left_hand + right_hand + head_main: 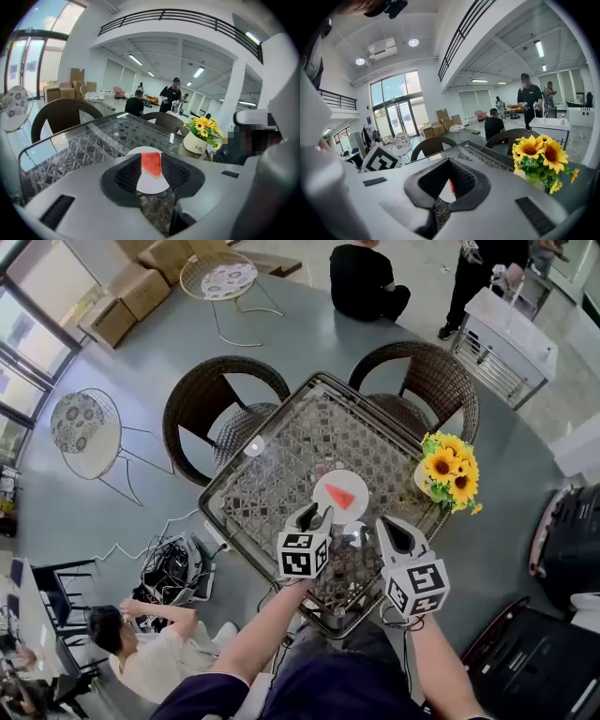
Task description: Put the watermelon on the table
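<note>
A red watermelon wedge (340, 495) lies on a round white plate (349, 480) on the glass-topped wicker table (281, 460). My left gripper (314, 516) hangs just short of the plate's near edge with its jaws wide open and nothing between the pads. Along its jaws, the left gripper view shows the wedge (151, 165) resting on the plate (152, 183), apart from the left gripper (151, 174). My right gripper (387, 527) hovers to the right of the plate, open and empty. In the right gripper view, a sliver of the wedge (451, 186) shows between the right gripper's (449, 182) jaws.
A white pot of sunflowers (448, 472) stands at the table's right edge. Two dark wicker chairs (225, 399) (422, 381) are tucked in at the far side. A person (150, 643) crouches on the floor at lower left beside a tangle of cables (173, 568).
</note>
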